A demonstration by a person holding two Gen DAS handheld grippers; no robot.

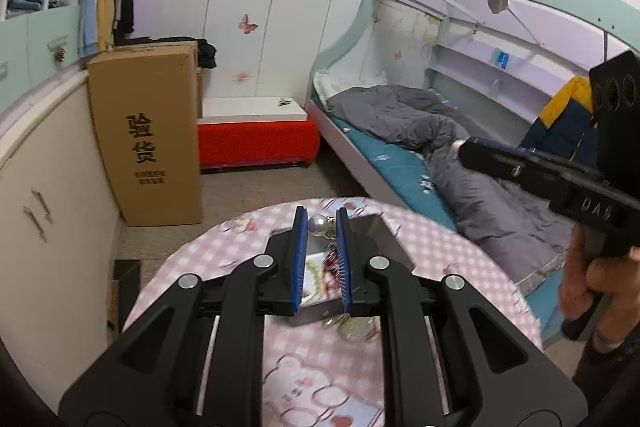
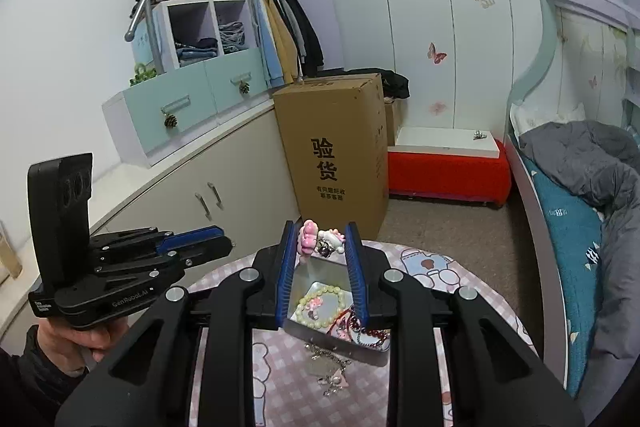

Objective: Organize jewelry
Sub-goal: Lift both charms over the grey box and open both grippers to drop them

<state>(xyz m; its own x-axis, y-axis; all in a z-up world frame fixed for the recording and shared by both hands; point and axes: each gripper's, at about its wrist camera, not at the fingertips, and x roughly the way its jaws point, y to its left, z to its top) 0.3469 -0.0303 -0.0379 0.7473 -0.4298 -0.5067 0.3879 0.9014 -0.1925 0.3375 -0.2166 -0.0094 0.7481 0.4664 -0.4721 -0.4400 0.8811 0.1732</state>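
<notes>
My left gripper (image 1: pixel 321 223) is shut on a pearl earring (image 1: pixel 319 225) with a gold part, held above a metal tray (image 1: pixel 384 233) on the round table. My right gripper (image 2: pixel 320 238) is shut on a pink and white charm piece (image 2: pixel 322 235), held over the same tray (image 2: pixel 320 271). The tray holds a pale green bead bracelet (image 2: pixel 322 307) and a dark red bead string (image 2: pixel 370 333). A silver chain piece (image 2: pixel 332 367) lies on the cloth in front of the tray; it also shows in the left wrist view (image 1: pixel 356 327).
The table has a pink checked cloth (image 1: pixel 320 379). A tall cardboard box (image 2: pixel 340 151) stands on the floor beyond it, a red bench (image 2: pixel 448 167) behind, a bed (image 1: pixel 440 155) to the right and cream cabinets (image 2: pixel 188 187) to the left.
</notes>
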